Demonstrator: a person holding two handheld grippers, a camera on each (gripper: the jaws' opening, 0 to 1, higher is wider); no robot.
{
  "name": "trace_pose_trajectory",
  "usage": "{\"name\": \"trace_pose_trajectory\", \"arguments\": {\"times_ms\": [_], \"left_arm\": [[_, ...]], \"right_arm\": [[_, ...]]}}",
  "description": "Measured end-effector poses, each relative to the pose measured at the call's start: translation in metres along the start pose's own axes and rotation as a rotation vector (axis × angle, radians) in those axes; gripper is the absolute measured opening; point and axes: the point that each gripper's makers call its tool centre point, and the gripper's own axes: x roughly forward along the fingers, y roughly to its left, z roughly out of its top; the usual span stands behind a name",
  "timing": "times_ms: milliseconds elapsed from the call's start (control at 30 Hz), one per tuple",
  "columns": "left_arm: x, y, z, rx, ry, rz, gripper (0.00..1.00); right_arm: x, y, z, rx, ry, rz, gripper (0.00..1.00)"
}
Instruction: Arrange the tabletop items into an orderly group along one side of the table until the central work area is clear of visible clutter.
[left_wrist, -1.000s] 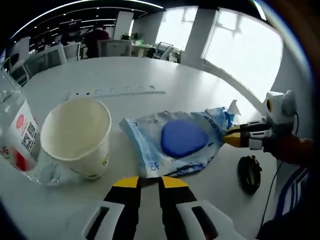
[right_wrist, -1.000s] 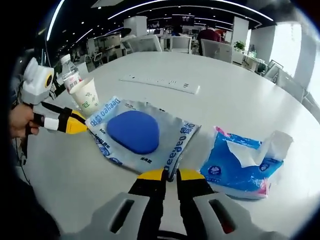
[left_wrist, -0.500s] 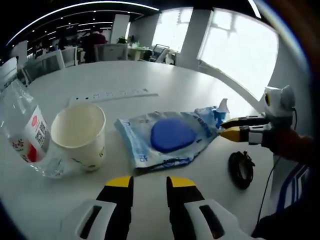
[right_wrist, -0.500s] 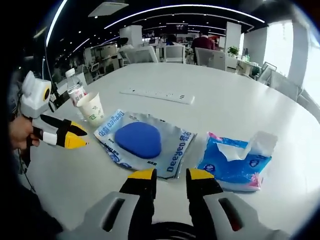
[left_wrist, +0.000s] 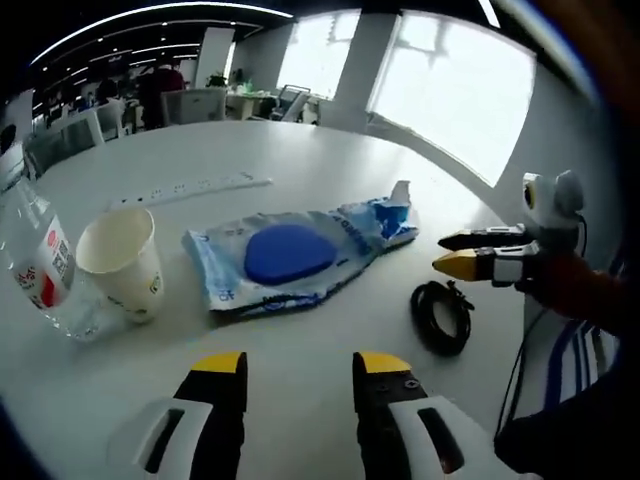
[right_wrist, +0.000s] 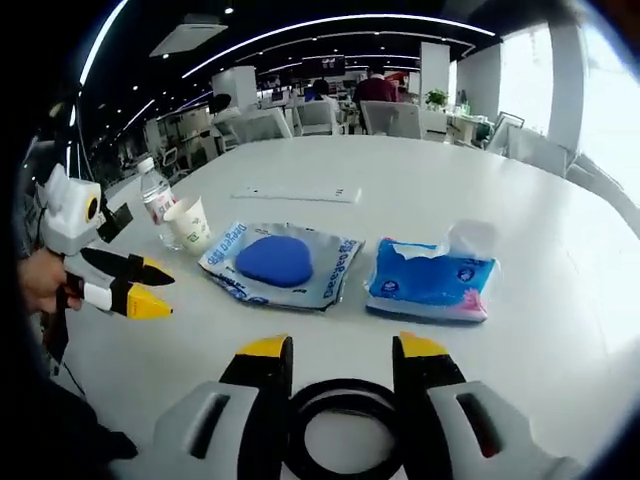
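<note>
A silver-and-blue pouch (left_wrist: 285, 255) with a blue oval print lies flat on the white table (left_wrist: 330, 160), also the pouch (right_wrist: 280, 262) in the right gripper view. Beside it lies a blue tissue pack (right_wrist: 430, 283), partly hidden behind the pouch as tissue pack (left_wrist: 390, 215). A paper cup (left_wrist: 122, 262) and a water bottle (left_wrist: 35, 275) stand left of the pouch. A black cable coil (left_wrist: 440, 315) lies near the table edge. My left gripper (left_wrist: 300, 365) is open and holds nothing. My right gripper (right_wrist: 342, 350) is open, its jaws either side of the coil (right_wrist: 345, 425).
A white power strip (left_wrist: 190, 186) lies farther back on the table. Each gripper shows in the other's view, the right gripper (left_wrist: 455, 253) held by a hand, the left gripper (right_wrist: 140, 288) likewise. Office chairs, desks and people stand far behind the table.
Both grippers were shut at opposite edges of the pouch; both have opened and drawn back from it. The pouch now lies free and looks smaller in both views.
</note>
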Motion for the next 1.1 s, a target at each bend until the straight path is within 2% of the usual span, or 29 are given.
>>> {"name": "trace_pose_trajectory", "arguments": {"times_ms": [100, 167, 433, 567, 800, 967, 1100], "left_arm": [[0.003, -0.012, 0.001, 0.014, 0.007, -0.035, 0.44], [0.006, -0.02, -0.001, 0.047, 0.035, -0.055, 0.46], [0.018, -0.051, -0.001, 0.106, 0.084, -0.136, 0.48], [0.027, -0.074, -0.003, 0.132, 0.113, -0.188, 0.48], [0.043, -0.108, -0.007, 0.201, 0.16, -0.252, 0.48], [0.054, -0.124, -0.007, 0.219, 0.185, -0.277, 0.47], [0.062, -0.136, -0.007, 0.224, 0.2, -0.302, 0.44]], "right_arm": [[-0.01, -0.005, -0.01, 0.035, 0.002, -0.018, 0.39], [-0.015, -0.004, -0.016, 0.059, 0.008, -0.028, 0.41], [-0.035, -0.008, -0.039, 0.144, 0.012, -0.073, 0.44], [-0.041, -0.008, -0.061, 0.18, 0.043, -0.091, 0.44], [-0.046, -0.016, -0.083, 0.231, 0.06, -0.119, 0.42], [-0.045, -0.026, -0.092, 0.256, 0.067, -0.129, 0.4], [-0.04, -0.029, -0.101, 0.332, 0.077, -0.116, 0.37]]}}
